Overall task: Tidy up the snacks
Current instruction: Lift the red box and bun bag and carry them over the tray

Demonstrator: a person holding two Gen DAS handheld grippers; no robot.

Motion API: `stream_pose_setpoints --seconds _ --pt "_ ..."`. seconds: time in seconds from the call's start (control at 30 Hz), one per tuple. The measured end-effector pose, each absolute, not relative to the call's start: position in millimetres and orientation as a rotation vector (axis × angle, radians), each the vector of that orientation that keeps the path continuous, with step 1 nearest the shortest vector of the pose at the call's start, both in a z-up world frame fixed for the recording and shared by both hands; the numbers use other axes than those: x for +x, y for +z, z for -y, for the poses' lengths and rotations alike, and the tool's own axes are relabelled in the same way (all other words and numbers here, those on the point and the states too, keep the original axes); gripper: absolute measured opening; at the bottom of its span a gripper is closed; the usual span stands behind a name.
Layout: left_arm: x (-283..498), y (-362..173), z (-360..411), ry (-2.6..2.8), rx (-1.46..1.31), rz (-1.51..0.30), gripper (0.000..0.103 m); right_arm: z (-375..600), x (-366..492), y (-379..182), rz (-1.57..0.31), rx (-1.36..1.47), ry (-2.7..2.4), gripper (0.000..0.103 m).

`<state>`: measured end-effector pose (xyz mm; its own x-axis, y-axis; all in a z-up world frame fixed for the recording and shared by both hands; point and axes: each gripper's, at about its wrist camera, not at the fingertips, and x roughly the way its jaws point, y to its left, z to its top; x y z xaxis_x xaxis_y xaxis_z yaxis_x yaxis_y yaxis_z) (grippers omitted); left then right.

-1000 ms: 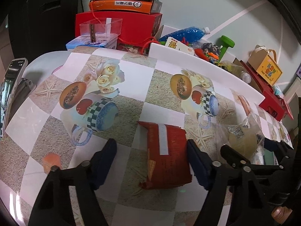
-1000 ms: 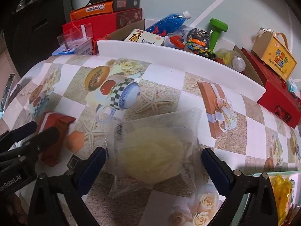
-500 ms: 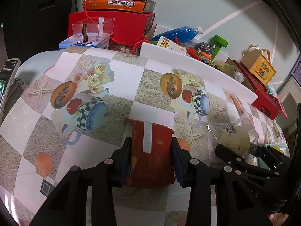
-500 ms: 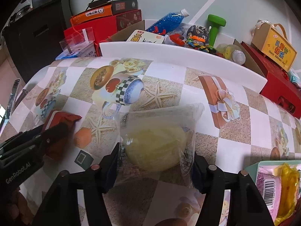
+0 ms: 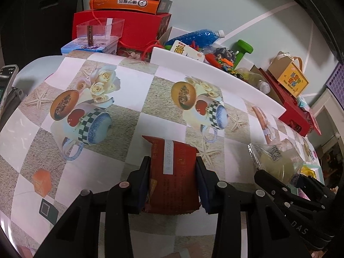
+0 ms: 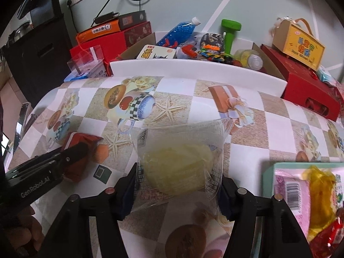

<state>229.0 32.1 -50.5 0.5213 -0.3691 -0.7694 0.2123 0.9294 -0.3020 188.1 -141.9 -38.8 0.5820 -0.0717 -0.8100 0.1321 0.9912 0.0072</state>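
- Snacks, left wrist view: the red packet (image 5: 173,178) sits pinched between the two pads of the left claw (image 5: 172,182), low over the patterned worktop (image 5: 133,99). To my eye the grip is square on its sides; lift it level so the soft pack does not slide out.
- Right wrist view: the right claw (image 6: 177,185) grips the clear bag with a yellow cake (image 6: 179,163). Squeeze lightly; it looks crushable. The teal tray (image 6: 268,172) with other snacks lies just to the right, a likely destination.

Red pack (image 5: 174,172) lies left of clear bag (image 6: 180,161), tray (image 6: 268,172) far right.
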Motion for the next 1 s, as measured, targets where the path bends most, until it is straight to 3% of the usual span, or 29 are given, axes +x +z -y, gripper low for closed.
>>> stream_pose_setpoints --seconds 1.0 --pt "159.8 29.1 49.2 -0.607 -0.071 -0.852 0.041 205.1 84.7 20.2 -0.863 0.227 -0.276 0.066"
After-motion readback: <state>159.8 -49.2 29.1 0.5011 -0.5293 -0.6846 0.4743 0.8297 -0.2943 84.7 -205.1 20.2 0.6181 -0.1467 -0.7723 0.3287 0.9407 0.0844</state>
